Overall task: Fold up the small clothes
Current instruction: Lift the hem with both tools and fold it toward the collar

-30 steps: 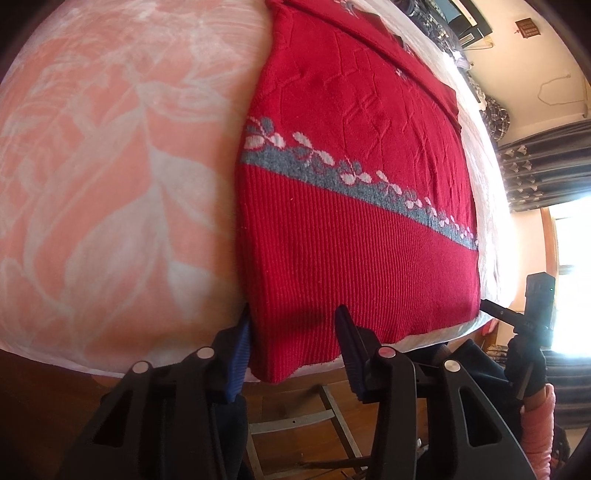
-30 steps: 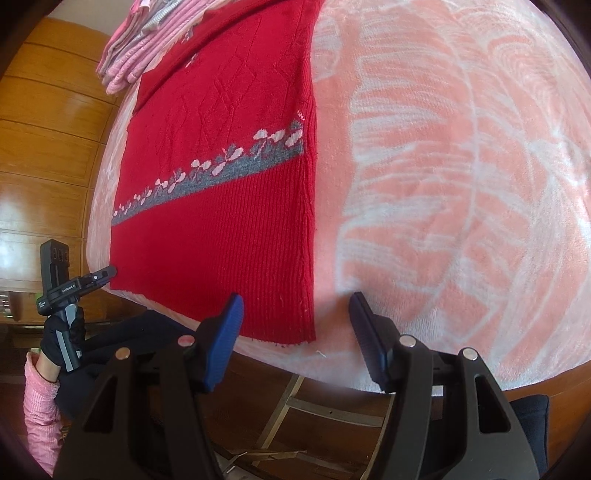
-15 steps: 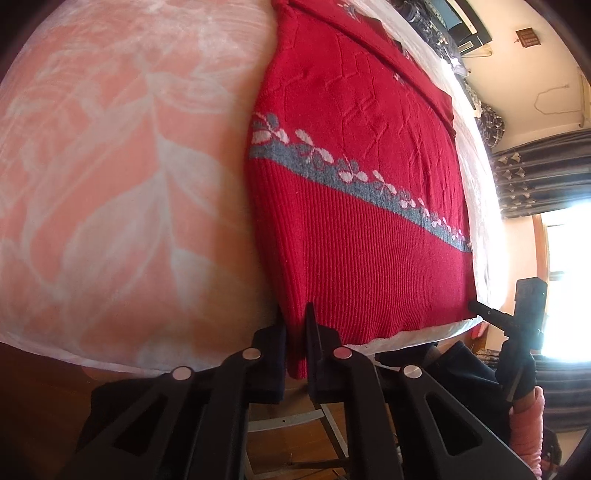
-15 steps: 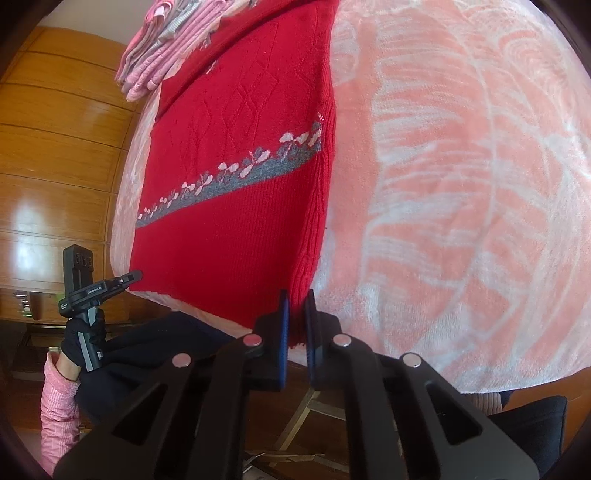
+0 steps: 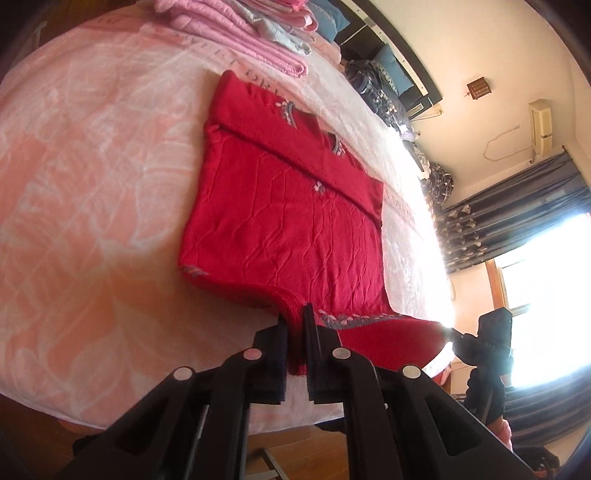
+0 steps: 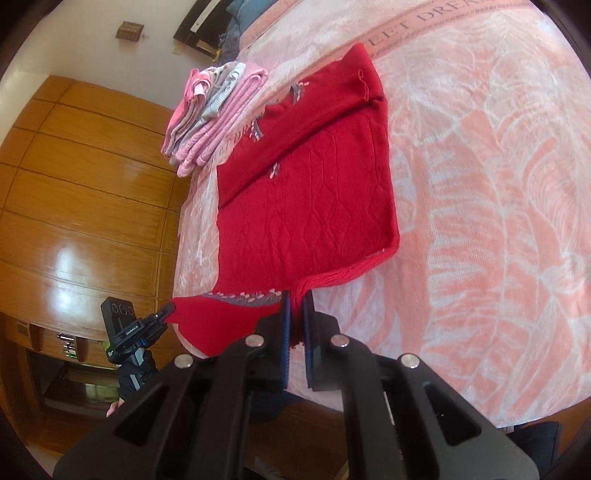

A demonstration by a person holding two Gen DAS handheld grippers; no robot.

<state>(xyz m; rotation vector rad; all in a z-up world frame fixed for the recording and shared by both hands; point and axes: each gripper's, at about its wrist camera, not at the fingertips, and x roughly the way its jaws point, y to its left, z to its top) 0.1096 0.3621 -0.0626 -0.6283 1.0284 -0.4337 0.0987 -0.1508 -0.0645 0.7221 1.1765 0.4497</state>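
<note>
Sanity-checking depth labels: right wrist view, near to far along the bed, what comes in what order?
right gripper clamped on the lifted hem → red sweater spread on the pink blanket → stack of folded pink clothes → dark headboard at the wall.

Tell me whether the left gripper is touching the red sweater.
Touching. The left wrist view shows the left gripper shut on the red sweater, its hem corner pinched between the jaws and lifted off the pink blanket.

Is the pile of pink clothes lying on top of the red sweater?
No, the pile of pink clothes sits on the blanket beyond the red sweater, off its far edge.
</note>
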